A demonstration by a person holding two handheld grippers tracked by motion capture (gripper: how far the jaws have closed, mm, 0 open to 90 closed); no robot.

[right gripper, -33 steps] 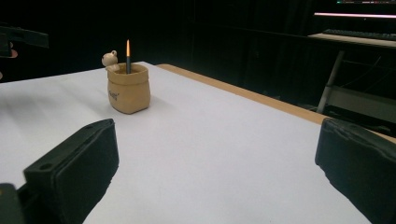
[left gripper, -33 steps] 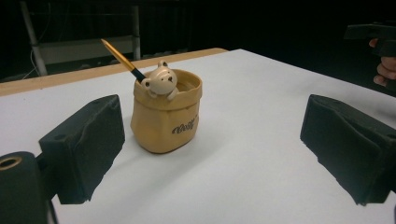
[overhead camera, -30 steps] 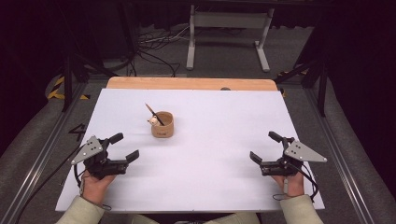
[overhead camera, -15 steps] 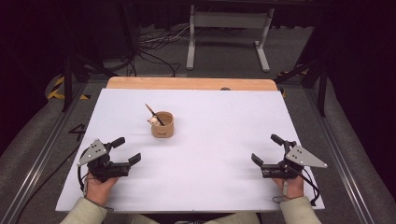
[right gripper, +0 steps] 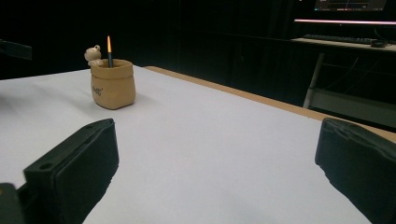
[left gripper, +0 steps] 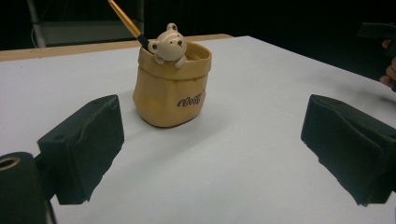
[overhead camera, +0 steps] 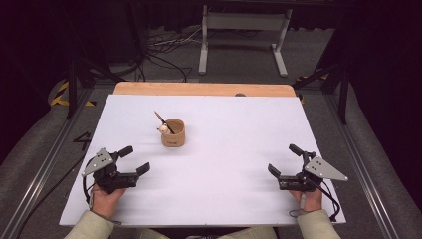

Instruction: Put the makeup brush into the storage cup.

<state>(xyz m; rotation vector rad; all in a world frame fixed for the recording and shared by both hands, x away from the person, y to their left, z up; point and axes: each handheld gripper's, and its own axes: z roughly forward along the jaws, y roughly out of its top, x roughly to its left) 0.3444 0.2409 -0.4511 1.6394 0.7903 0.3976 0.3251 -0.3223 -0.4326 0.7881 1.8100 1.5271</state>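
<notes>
Table (overhead camera: 209, 199): white rectangular top with a bare wooden strip (overhead camera: 204, 89) along the far edge; dark floor, cables and a grey metal stand (overhead camera: 242, 37) beyond it

Left gripper (overhead camera: 130, 160): black, two-jaw, grey three-cornered plate on top, held in the person's left hand (overhead camera: 105, 197) at the near left of the table; jaws spread wide apart with nothing between them, pointing up-table and to the right; in the left gripper view the pot stands between and beyond the two jaws, well clear of both

Right gripper (overhead camera: 284, 159): black, two-jaw, grey three-cornered plate on top, held in the person's right hand (overhead camera: 308, 198) at the near right of the table; jaws spread wide apart, empty, pointing up-table and to the left; well apart from the pot, which shows small and far off at the left of the right gripper view

Pot (overhead camera: 173, 133): tan, shaped like a small sack with a rolled rim, dark lettering on its side; stands upright on the white top, left of centre, nearer the left gripper; untouched by either tool

Pencil (overhead camera: 163, 121): orange shaft with a dark lower part, stands in the pot, leaning up and to the far left over the rim

Bear figure (left gripper: 170, 43): small, cream, perched on the pot's rim just beside the pencil
</notes>
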